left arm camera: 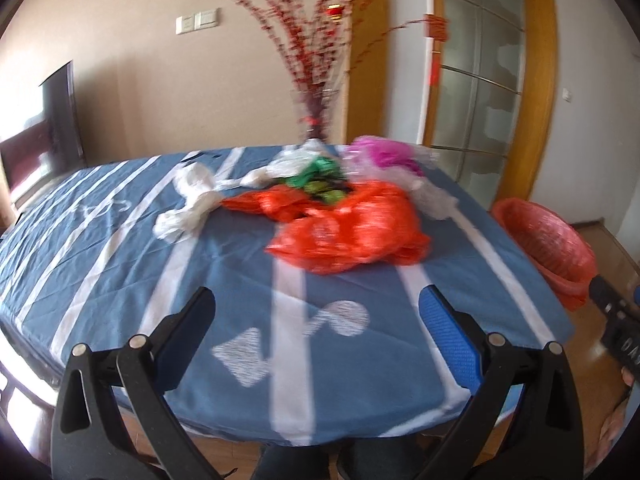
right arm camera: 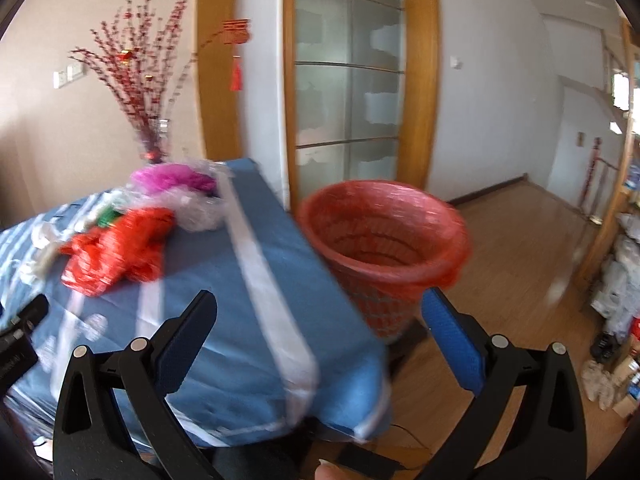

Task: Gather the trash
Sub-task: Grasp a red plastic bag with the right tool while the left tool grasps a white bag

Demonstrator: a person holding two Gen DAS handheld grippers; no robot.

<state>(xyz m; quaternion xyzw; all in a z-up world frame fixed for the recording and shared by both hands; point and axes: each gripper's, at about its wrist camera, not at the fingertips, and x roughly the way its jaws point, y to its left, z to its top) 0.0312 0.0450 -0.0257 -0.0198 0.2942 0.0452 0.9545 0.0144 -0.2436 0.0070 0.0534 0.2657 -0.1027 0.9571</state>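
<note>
The left gripper [left arm camera: 316, 300] hangs over the near edge of the table [left arm camera: 100, 248], its jaws spread wide with nothing between them. The table is covered by a blue cloth with white stripes. Toward the far side of the table lies a heap of trash: an orange plastic bag [left arm camera: 352, 228] nearest, a white bag [left arm camera: 192, 200] stretched out to its left, a crumpled green wrapper [left arm camera: 324, 178] just behind the orange bag, a pink bag [left arm camera: 380, 152] at the far right, and a clear bag [left arm camera: 432, 196] beside it. Behind the heap stands a vase of red-berried branches [left arm camera: 316, 52], blurred.

The right gripper [right arm camera: 320, 304] is held over the near right corner of the table, also spread open and empty. Past the table's right edge, on the wooden floor [right arm camera: 520, 248], stands a bin [right arm camera: 384, 236] lined with a red bag, close beside the table. The bin's inside looks empty as far as can be seen. In the right wrist view the orange bag sits to the far left, well apart from the bin. Both views are somewhat blurred.
</note>
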